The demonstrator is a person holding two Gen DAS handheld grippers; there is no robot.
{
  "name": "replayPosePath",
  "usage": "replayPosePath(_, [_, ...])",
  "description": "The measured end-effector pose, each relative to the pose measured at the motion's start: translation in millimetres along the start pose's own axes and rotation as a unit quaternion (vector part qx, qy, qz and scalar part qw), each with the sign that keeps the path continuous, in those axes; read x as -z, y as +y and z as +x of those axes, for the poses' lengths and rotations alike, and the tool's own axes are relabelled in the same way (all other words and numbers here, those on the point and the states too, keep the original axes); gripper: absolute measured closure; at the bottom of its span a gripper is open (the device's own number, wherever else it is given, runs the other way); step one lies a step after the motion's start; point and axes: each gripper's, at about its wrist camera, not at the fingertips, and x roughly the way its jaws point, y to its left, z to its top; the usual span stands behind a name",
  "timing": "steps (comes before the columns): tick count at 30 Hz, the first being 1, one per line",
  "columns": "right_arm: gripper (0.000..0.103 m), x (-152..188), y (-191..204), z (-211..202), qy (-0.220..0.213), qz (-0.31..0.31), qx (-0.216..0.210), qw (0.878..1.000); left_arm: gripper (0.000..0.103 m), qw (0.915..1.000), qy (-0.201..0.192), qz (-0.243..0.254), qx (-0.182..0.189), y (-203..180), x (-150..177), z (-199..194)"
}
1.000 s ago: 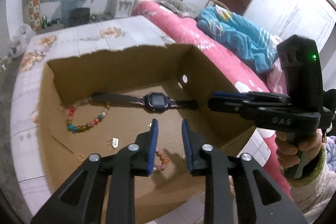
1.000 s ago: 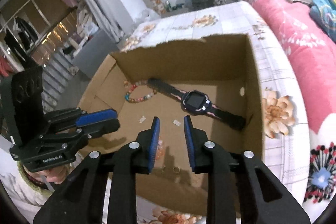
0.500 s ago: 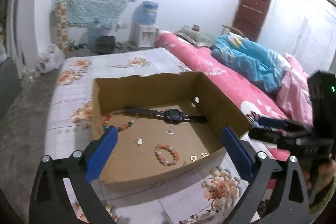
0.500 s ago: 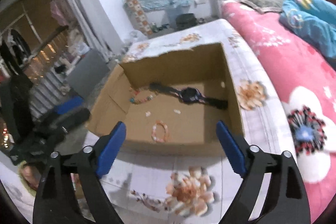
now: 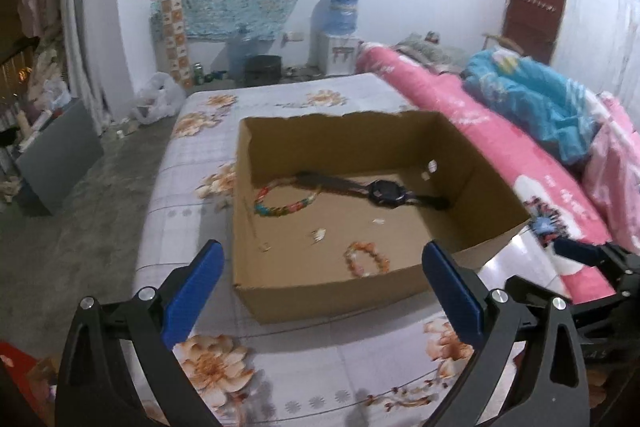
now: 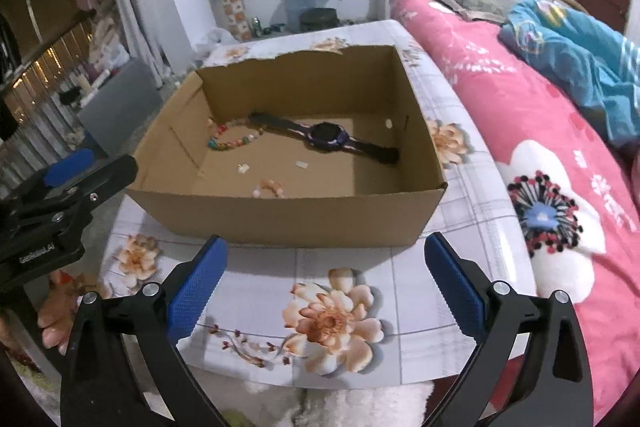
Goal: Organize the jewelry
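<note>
An open cardboard box [image 5: 320, 291] [image 6: 300, 215] stands on the flowered table. Inside lie a black and purple watch [image 5: 386, 191] [image 6: 326, 135], a many-coloured bead bracelet [image 5: 284, 205] [image 6: 230, 141], an orange bead bracelet [image 5: 366, 259] [image 6: 270, 188] and small pale pieces [image 5: 319, 234] [image 6: 243, 168]. My left gripper [image 5: 320, 251] hangs open in front of the box's near wall, empty. My right gripper [image 6: 326, 243] is also short of the box, its jaws opening wide with nothing between them. Each gripper shows at the edge of the other's view: the right one [image 5: 592, 255], the left one [image 6: 68, 171].
The table's flowered cloth [image 6: 332, 319] extends in front of the box. A bed with a pink quilt [image 6: 560, 147] and blue blanket [image 5: 536, 99] runs along the right. A grey cabinet [image 5: 56, 163] and a water dispenser [image 5: 338, 39] stand farther off.
Both grippers have opened from nearly shut to wide and pulled back out of the box. The orange bead bracelet and small rings now lie free on the box floor.
</note>
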Motion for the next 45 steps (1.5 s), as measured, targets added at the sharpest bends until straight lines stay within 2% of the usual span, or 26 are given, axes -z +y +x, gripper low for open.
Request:
replayPosePath(6, [0.008,-0.8,2.9,6.4,0.01,0.001,0.014,1.0,0.006,0.9993,0.028,0.001,-0.026,-1.3,3.4,4.4])
replayPosePath(8, [0.008,-1.6,4.0,9.0,0.015,0.001,0.001,1.0,0.006,0.9992,0.034,-0.002,-0.022,-2.5,4.5,6.6])
replayPosePath(11, [0.008,-2.2,2.5,14.8,0.027,0.016,-0.012,0.999,0.006,0.9975,0.065,-0.018,-0.022,-2.0,6.0,18.1])
replayPosePath(17, [0.008,-2.4,2.9,28.6,0.048,0.013,0.0,0.999,0.006,0.9933,0.102,-0.033,-0.044,-4.4,8.0,32.3])
replayPosePath(28, [0.008,-5.6,4.2,42.6,0.072,0.022,-0.008,0.997,0.006,0.9887,0.122,-0.05,-0.072,-0.4,5.7,38.0])
replayPosePath(45, [0.008,-7.3,7.4,53.1,0.085,0.014,0.0,0.996,0.006,0.9863,0.136,-0.05,-0.079,4.0,7.1,44.5])
